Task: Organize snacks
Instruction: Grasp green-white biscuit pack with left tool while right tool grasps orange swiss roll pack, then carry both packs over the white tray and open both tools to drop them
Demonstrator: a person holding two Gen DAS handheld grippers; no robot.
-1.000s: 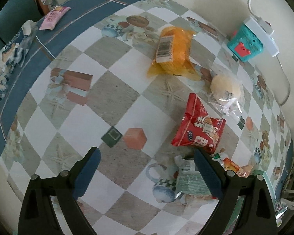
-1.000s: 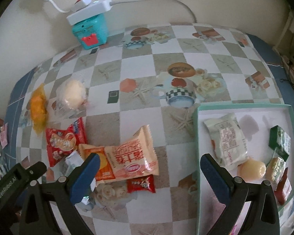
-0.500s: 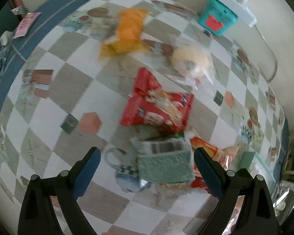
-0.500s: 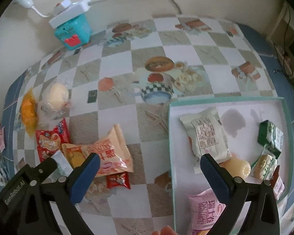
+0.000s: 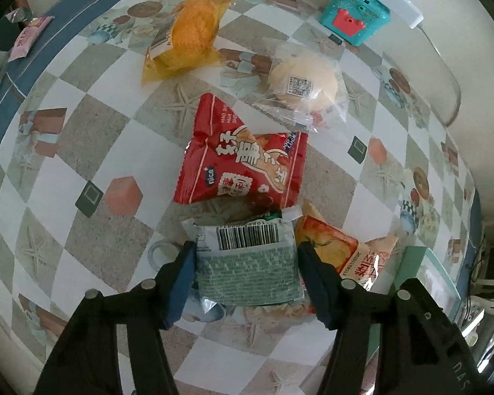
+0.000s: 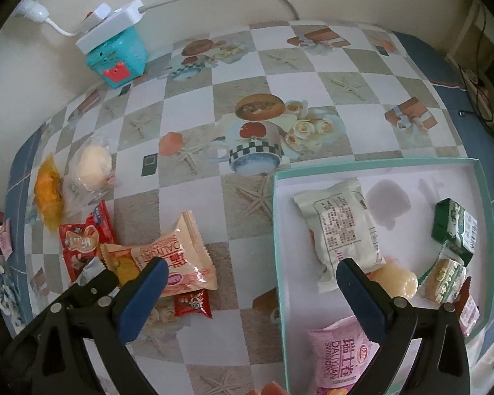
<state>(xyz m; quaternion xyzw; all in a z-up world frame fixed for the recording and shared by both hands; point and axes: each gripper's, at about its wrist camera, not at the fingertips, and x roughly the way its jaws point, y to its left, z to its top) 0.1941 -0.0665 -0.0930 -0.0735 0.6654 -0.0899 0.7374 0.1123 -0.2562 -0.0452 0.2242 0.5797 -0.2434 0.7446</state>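
Observation:
My left gripper is shut on a green snack packet with a barcode, its pads against both sides. Beyond it lie a red snack bag, an orange cake packet, a clear-wrapped round bun and an orange-and-cream packet. My right gripper is open and empty, above the left wall of the teal-rimmed tray. The tray holds several packets, among them a white one and a pink one. A small red packet lies left of the tray.
A teal box with a white power strip on top stands at the back by the wall. A pink sachet lies at the table's far left edge. The left gripper's arm shows in the right wrist view.
My left gripper moved forward over the snacks and closed on the green packet. My right gripper drifted right, so the tray fills more of its view.

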